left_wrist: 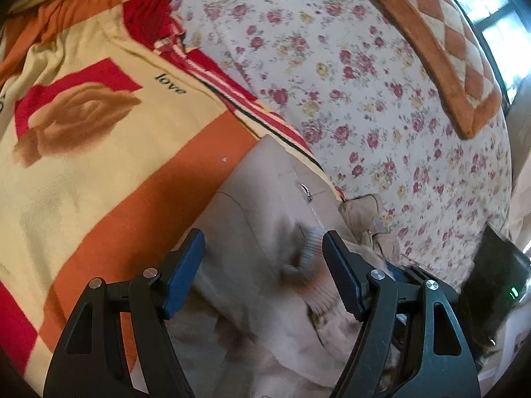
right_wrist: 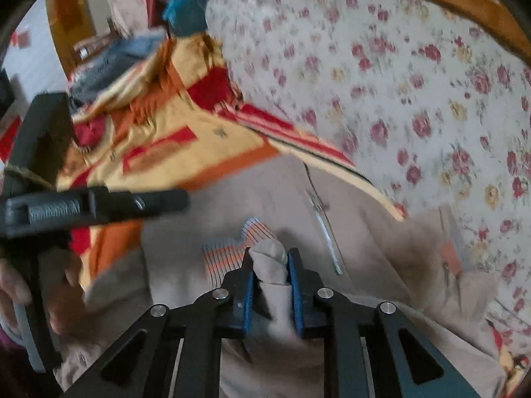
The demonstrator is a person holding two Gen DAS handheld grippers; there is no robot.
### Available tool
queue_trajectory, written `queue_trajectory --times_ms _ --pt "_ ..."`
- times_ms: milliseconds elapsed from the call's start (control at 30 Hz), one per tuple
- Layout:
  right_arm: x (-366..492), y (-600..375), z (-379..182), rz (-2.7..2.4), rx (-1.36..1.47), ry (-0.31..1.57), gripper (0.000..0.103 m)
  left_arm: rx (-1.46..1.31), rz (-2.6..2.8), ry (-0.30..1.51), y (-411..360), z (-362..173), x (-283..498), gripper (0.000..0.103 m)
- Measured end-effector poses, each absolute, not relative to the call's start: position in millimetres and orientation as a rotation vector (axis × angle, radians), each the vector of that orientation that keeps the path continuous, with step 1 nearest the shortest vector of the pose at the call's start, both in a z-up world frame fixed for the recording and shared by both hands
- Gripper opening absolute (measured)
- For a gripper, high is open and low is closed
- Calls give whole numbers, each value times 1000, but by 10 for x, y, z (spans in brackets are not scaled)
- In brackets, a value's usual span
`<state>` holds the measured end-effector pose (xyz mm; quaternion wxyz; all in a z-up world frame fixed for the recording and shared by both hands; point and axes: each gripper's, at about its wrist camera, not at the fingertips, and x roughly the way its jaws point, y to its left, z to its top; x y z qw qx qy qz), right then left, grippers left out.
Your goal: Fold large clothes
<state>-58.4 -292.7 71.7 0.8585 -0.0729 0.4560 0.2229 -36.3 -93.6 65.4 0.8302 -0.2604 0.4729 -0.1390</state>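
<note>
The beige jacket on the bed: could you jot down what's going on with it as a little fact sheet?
garment: beige jacket, zipper facing up
lies on: orange and yellow blanket over a floral bedsheet
right tool: shut on a fold of the jacket's fabric beside the striped cuff
left tool: open, above the jacket, gripping nothing
also on bed: orange patterned cushion
folding: not finished, jacket rumpled

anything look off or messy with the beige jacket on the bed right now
Mildly. The beige jacket lies rumpled, not flat, its striped cuff bunched beside the right tongs, which pinch a fold of it. The left tongs hang open above it.
</note>
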Motion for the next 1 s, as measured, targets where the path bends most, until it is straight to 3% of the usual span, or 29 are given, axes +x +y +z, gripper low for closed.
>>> queue_trajectory --times_ms 133,167,233,300,433,500,600,767,800,833,900,1000 --pt "-365 -2864 374 265 -156 995 20 -509 -315 989 -1028 679 -400 74" --pt "-348 -2889 354 239 -137 1005 25 -502 -318 990 -1041 678 -408 74" --pt "-447 -2994 494 216 -57 979 51 -492 -319 994 -1053 668 -415 74" --pt "-679 -3110 764 197 0 893 58 -491 -316 998 -1063 652 -412 74" --pt "-1027 -3268 904 147 98 872 55 -465 -303 985 -1105 653 -437 74" --pt "-994 -3243 658 151 122 970 48 -441 -300 978 -1127 661 -476 74" --pt "-873 -3212 234 110 126 1084 48 -380 -318 964 -1153 694 -603 74" --pt "-1192 -3321 679 165 193 1062 50 -289 -388 991 -1095 733 -876 74" --pt "-1385 -3383 823 170 189 1034 57 -279 -416 1012 -1091 737 -917 74" --pt "-1541 -3439 919 161 180 1015 73 -274 -434 1023 -1085 744 -951 74" --pt "-2031 -3654 1150 114 158 958 86 -269 -465 1044 -1056 789 -1070 74" --pt "-2701 -4021 1309 49 155 931 86 -251 -520 1050 -979 903 -1352 74"
